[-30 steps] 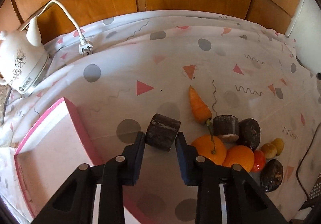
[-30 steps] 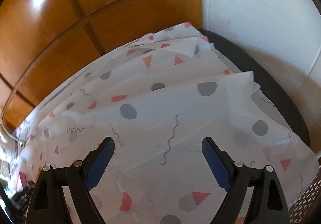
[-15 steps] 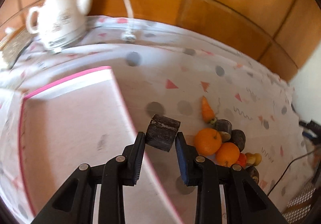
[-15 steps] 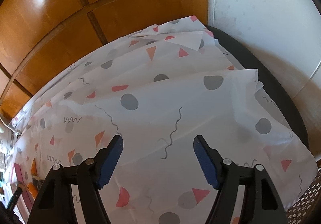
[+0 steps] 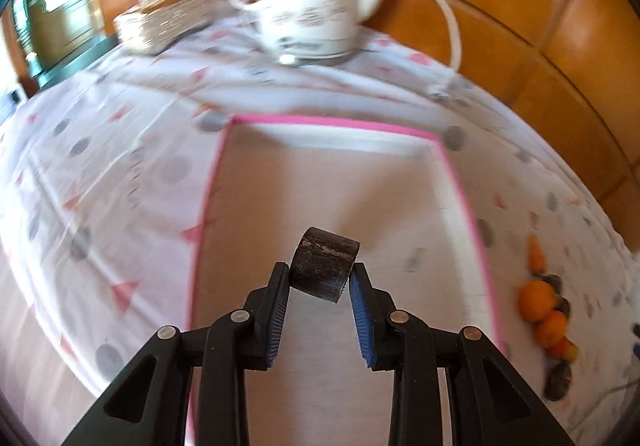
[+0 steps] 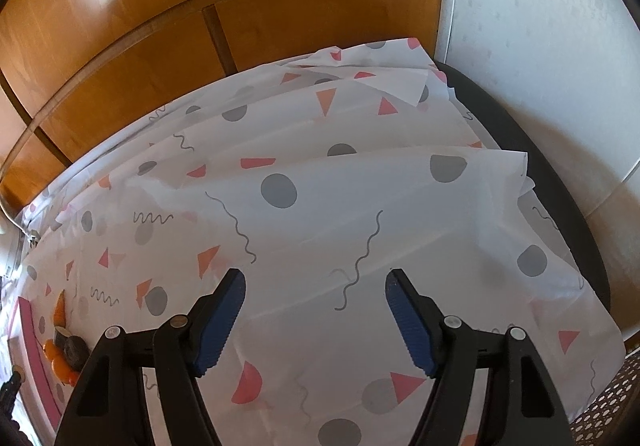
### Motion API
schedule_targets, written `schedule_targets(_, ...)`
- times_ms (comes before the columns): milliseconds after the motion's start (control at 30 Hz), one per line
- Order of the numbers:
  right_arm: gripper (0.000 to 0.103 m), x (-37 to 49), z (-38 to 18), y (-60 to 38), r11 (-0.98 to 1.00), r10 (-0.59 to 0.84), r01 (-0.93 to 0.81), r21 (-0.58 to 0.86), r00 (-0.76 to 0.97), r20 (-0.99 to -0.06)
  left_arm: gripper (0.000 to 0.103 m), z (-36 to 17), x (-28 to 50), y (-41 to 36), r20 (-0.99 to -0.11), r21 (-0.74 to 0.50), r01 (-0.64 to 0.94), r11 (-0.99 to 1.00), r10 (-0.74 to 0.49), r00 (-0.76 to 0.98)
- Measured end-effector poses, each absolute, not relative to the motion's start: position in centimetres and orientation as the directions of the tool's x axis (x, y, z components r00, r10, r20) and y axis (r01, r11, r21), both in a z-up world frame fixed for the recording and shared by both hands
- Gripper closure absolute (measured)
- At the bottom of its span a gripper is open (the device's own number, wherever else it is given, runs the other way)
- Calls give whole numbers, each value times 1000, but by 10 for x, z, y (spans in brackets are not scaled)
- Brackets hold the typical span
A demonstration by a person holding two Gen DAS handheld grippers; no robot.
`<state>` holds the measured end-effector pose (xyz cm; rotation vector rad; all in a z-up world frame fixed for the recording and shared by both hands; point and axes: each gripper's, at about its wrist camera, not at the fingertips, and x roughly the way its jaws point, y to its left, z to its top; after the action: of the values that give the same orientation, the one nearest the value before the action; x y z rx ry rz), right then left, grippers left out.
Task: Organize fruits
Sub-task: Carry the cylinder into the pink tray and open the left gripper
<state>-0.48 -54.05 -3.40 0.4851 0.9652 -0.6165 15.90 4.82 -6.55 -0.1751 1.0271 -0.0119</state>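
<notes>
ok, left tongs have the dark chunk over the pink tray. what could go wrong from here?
1. The dark cylinder sits tilted at the very tips of the left tongs; it could twist out before it is set down.
2. Released from here, it might roll across the pink-rimmed tray.
3. The left wrist view is motion-blurred, so placement could be off.

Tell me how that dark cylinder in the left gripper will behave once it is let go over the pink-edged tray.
The dark cylinder looks rigid: the left gripper pinches it without visible dents. Its round side suggests it may roll on the pink-edged tray if it lands sideways. It sits tilted between the fingertips, so it could drop unevenly.
</notes>
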Motion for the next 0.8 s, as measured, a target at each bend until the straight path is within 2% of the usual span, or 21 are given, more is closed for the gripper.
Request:
schedule_targets(300, 29, -3, -35, -538, 738, -276, 670, 84, 413, -868, 70, -72, 141, 55, -839, -98, -111, 989, -22, 543)
schedule_targets(367, 29, -2, -35, -536, 749, -266, 656, 91, 424, -865, 55, -69, 133, 55, -828, -92, -120, 989, -9, 561)
schedule_targets(400, 29, -1, -34, -534, 757, -263, 647, 92, 430, -864, 51, -68, 129, 57, -822, -92, -128, 988, -3, 570)
schedule_targets(567, 34, 7, -34, -518, 806, -245, 588, 75, 446, -861, 49, -65, 110, 62, -817, -117, -153, 981, -7, 577)
schedule_targets(800, 34, 14, -36, -503, 844, -230, 535, 49, 443, -867, 43, -56, 83, 63, -806, -145, -151, 978, -28, 591)
